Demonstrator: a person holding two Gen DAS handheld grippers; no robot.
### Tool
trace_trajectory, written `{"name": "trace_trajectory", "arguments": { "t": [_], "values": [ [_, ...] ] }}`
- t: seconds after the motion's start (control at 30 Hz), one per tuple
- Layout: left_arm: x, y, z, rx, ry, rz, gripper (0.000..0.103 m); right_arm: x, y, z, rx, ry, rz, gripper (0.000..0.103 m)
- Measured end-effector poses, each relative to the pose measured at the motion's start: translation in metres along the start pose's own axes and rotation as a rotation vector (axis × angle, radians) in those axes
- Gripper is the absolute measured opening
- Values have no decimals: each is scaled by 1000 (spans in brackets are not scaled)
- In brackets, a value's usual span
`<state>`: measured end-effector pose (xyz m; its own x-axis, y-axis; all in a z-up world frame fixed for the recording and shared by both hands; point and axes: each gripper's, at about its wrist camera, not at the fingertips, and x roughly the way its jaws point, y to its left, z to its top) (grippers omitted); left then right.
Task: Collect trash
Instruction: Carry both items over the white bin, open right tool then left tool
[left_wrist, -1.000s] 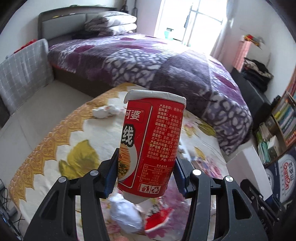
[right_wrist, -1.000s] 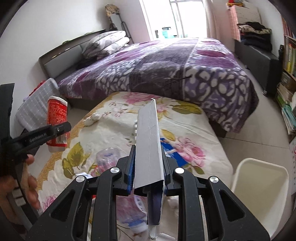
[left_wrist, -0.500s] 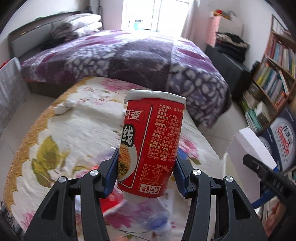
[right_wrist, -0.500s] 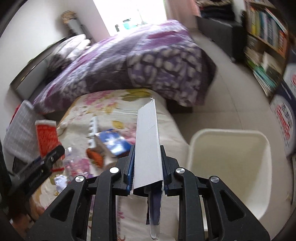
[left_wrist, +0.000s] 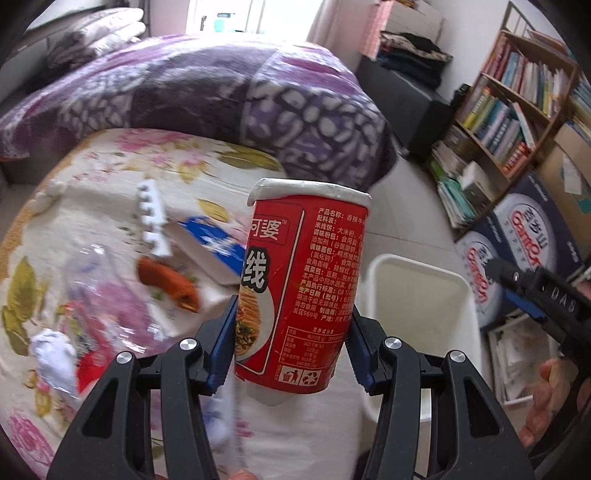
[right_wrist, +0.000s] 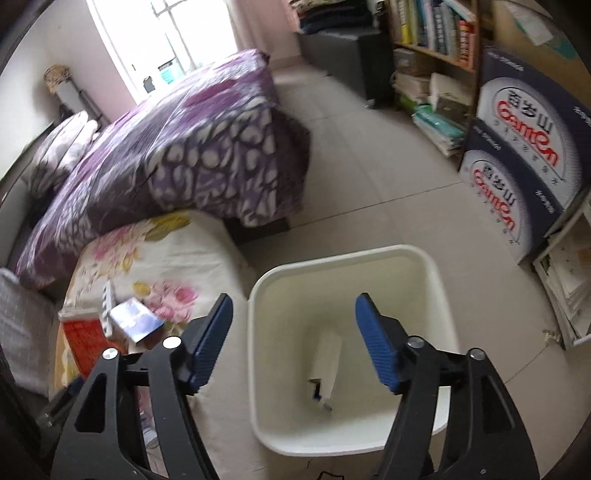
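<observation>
Only the right wrist view shows the white bin's (right_wrist: 439, 291) inside, where a flat gray carton (right_wrist: 327, 363) lies. Stacked boxes (right_wrist: 524, 147) read "Gamen", upside down. Right gripper (right_wrist: 293, 345) hangs above the bin, jaws spread wide, holding nothing. Left gripper (left_wrist: 293, 345) clamps a red noodle cup (left_wrist: 303, 284) printed with Chinese text, held upright beside the bin.

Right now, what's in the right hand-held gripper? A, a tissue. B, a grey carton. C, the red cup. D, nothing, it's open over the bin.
D: the right hand-held gripper is open above the bin, with the carton lying inside.
</observation>
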<state>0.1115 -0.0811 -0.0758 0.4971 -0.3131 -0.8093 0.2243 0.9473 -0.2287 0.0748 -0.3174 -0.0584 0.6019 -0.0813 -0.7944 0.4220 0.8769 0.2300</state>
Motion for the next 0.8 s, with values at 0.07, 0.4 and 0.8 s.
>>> {"name": "trace_trajectory", "arguments": {
  "t": [0.07, 0.4, 0.8],
  "values": [
    [4, -9, -3, 5, 17, -33, 52, -3, -8, 4, 15, -10, -8, 71],
    [28, -56, -15, -3, 140, -212, 52, -19, -44, 14, 101, -33, -13, 81],
    [47, -95, -18, -25, 184, -326, 73, -29, -77, 15, 174, -46, -11, 87]
  ]
}}
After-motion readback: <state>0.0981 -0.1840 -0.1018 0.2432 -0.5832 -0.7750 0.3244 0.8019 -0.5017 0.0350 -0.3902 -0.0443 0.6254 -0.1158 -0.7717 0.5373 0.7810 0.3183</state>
